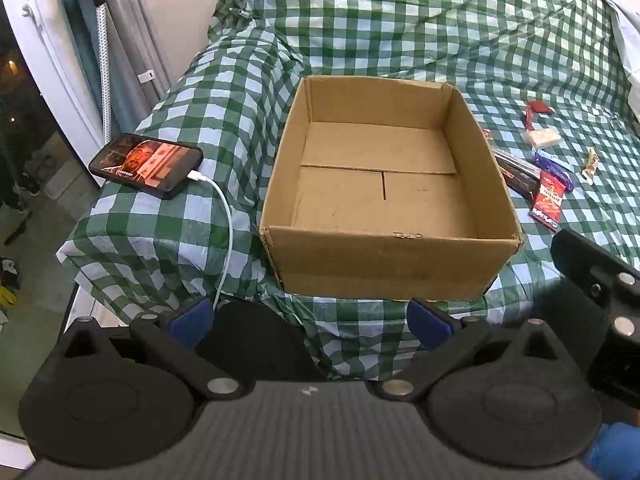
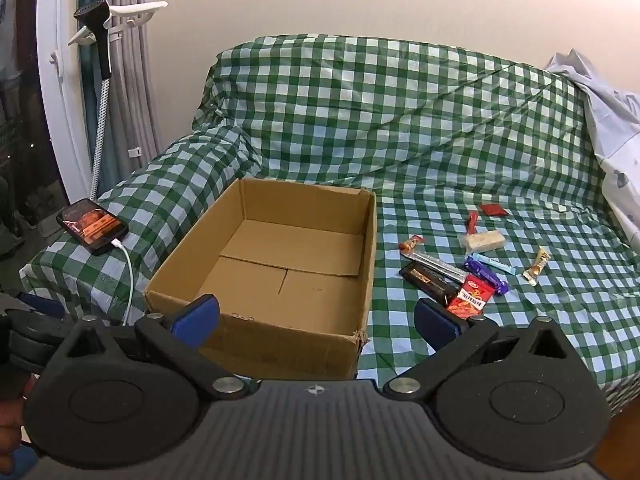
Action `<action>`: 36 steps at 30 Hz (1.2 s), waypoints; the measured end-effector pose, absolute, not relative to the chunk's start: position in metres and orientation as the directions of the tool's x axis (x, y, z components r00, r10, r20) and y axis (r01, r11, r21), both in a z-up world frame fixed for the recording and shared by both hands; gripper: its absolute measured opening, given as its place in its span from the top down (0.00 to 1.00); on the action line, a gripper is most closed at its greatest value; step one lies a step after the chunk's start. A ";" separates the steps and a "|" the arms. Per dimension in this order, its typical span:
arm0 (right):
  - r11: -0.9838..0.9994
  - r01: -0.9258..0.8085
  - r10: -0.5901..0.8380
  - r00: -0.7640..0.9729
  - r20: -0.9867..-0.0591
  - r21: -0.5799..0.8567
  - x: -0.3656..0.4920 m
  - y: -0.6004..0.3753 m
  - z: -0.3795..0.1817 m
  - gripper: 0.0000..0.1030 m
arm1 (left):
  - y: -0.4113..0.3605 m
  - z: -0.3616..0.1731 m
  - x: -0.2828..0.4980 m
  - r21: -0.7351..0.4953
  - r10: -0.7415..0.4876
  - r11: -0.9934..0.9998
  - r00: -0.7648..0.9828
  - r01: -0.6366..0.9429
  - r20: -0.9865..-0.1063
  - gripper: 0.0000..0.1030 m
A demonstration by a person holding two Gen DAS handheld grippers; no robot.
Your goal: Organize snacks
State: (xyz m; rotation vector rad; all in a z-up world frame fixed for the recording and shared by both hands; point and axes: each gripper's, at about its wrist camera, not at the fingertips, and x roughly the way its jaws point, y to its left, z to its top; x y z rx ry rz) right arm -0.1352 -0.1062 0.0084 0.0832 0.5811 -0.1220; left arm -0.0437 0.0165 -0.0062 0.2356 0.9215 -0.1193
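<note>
The cardboard box point(image 2: 280, 276) sits empty on the green-checked sofa cover point(image 2: 400, 120), with the loose snacks point(image 2: 460, 268) scattered just to its right, evidently waiting to be gathered into it. Both the left tongs point(image 1: 310, 320) and right tongs point(image 2: 316, 320) stand wide open, holding nothing. The wrapper print is too small to read.

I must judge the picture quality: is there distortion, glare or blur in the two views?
Left wrist view: strong fisheye bending, dark rounded corners; the box is sharp, the phone screen glows bright, the window side is dark. Right wrist view: same bending, the wall looks curved; even indoor light, soft shadows inside the box, the snacks are sharp, no strong glare.
</note>
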 end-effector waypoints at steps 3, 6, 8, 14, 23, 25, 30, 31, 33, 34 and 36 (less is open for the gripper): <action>0.990 0.132 -0.085 0.827 -0.556 0.045 -0.133 -0.105 0.009 0.00 | 0.018 -0.007 -0.044 0.150 -0.003 0.968 0.603 0.203 -0.798 0.00; 0.990 0.135 -0.088 0.830 -0.550 0.045 -0.133 -0.105 0.008 0.00 | 0.020 -0.008 -0.045 0.149 -0.003 0.968 0.603 0.202 -0.798 0.00; 0.989 0.140 -0.090 0.833 -0.546 0.050 -0.134 -0.104 0.007 0.00 | 0.020 -0.008 -0.045 0.148 -0.003 0.968 0.603 0.201 -0.798 0.00; 0.990 0.133 -0.086 0.852 -0.516 0.054 -0.137 -0.110 0.011 0.00 | 0.022 -0.009 -0.046 0.152 -0.004 0.967 0.607 0.206 -0.795 0.00; 0.992 0.111 -0.068 0.846 -0.528 0.051 -0.132 -0.105 0.005 0.00 | 0.022 -0.013 -0.043 0.160 0.006 0.965 0.596 0.207 -0.803 0.00; 0.992 0.112 -0.061 0.827 -0.559 0.057 -0.130 -0.106 0.002 0.00 | 0.021 -0.013 -0.042 0.163 0.009 0.965 0.594 0.207 -0.804 0.00; 0.993 0.111 -0.065 0.830 -0.553 0.051 -0.129 -0.107 0.001 0.00 | 0.021 -0.013 -0.042 0.164 0.007 0.964 0.594 0.211 -0.804 0.00; 0.992 0.111 -0.059 0.826 -0.560 0.058 -0.129 -0.107 0.001 0.00 | 0.021 -0.013 -0.042 0.163 0.007 0.964 0.595 0.210 -0.804 0.00; 0.991 0.112 -0.053 0.821 -0.568 0.069 -0.129 -0.107 0.001 0.00 | 0.022 -0.013 -0.042 0.162 0.006 0.964 0.596 0.209 -0.803 0.00; 0.991 0.110 -0.052 0.827 -0.560 0.071 -0.129 -0.107 0.001 0.00 | 0.022 -0.013 -0.043 0.161 0.005 0.964 0.596 0.209 -0.803 0.00; 0.990 0.108 -0.040 0.820 -0.571 0.087 -0.129 -0.108 0.001 0.00 | 0.022 -0.013 -0.043 0.161 0.005 0.965 0.596 0.209 -0.803 0.00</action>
